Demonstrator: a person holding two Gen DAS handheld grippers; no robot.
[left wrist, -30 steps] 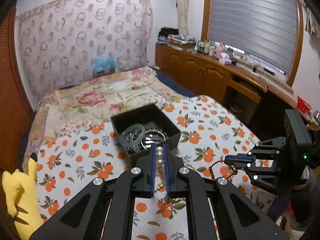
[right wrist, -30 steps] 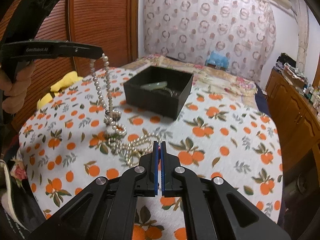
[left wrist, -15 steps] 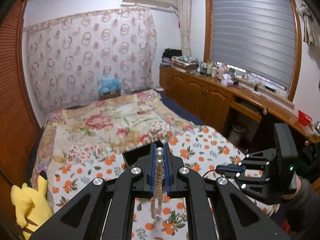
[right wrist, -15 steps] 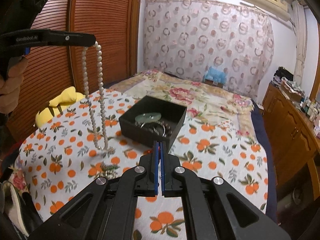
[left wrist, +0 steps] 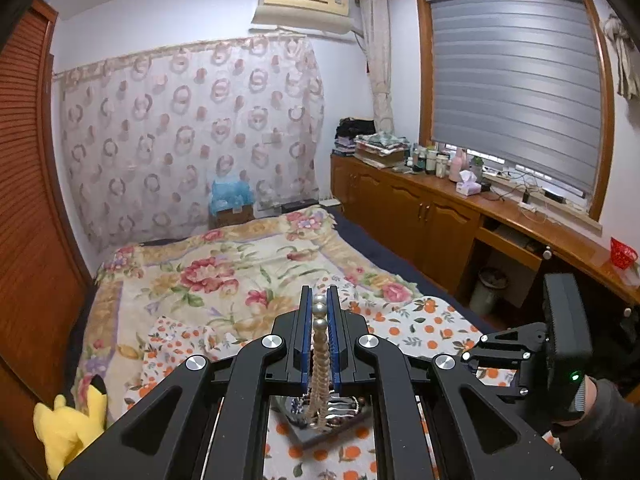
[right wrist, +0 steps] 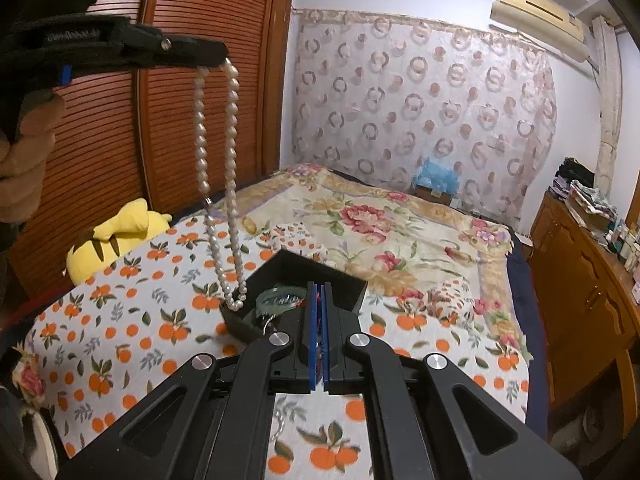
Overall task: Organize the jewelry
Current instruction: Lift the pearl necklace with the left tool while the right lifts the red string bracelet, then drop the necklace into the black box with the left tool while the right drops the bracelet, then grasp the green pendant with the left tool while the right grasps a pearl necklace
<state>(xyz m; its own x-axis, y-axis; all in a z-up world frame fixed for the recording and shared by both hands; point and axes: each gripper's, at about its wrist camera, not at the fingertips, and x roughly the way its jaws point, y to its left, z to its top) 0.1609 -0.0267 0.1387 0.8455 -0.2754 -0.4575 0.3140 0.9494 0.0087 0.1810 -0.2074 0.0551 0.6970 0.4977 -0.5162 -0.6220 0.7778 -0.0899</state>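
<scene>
Bedroom walls are framing a bed [right wrist: 420,232] that is wearing a flowered quilt, with an orange-print cloth [right wrist: 132,320] lying over its near end. Wooden cabinets [left wrist: 420,212] are running along the window side under a grey blind [left wrist: 516,80], and a patterned curtain [left wrist: 192,136] is hanging behind the bed. A yellow plush toy [right wrist: 116,236] is lying at the cloth's edge beside the slatted wooden doors [right wrist: 192,92].

On the cloth a black box [right wrist: 304,276] is sitting open, with a pale green bangle [right wrist: 280,294] and other pieces inside it that are too small to tell apart.

The left gripper [left wrist: 319,312] is clamping its blue pads on a pearl necklace [right wrist: 218,184]. From the right wrist view, the necklace is hanging down in a long double strand, clear of the cloth, its lowest loop dangling at the near left corner of the box. From the left wrist view, the strand is dropping between the fingers toward the box below.

The right gripper [right wrist: 320,320] is standing beside the left one with its jaws pressed together; something small and dark is showing in the slit between the pads, but I cannot tell what it is.
</scene>
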